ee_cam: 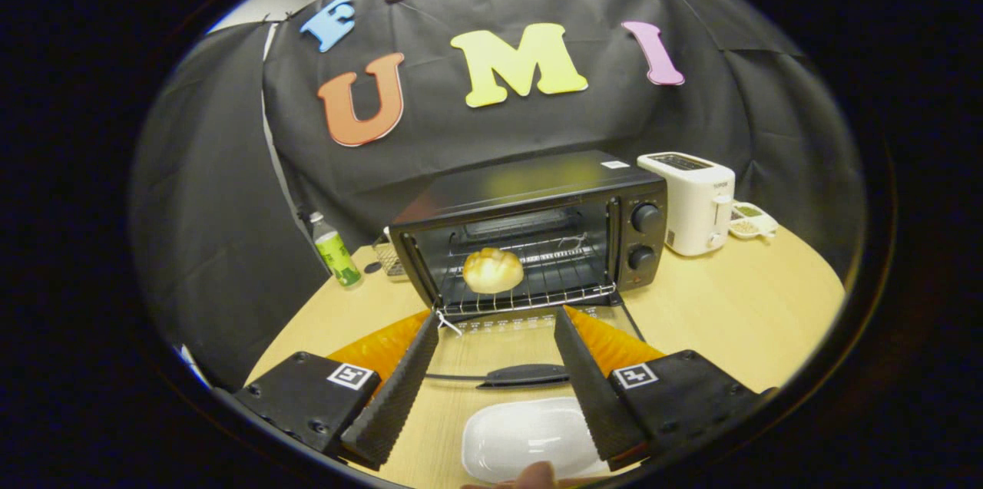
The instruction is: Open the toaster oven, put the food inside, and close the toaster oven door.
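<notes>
On the wire rack inside the toaster oven the bun is already set, while the gripper is held wide and empty over the dropped door — its handle judged next to be lifted.

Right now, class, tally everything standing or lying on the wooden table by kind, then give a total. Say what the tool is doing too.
Toaster oven, door open, bread roll on its rack: 1
White toaster: 1
Green-labelled bottle: 1
White dish, empty: 1
Small tray of grains: 1
Wire basket: 1
Total: 6
The tool is open over the lowered door.
</notes>
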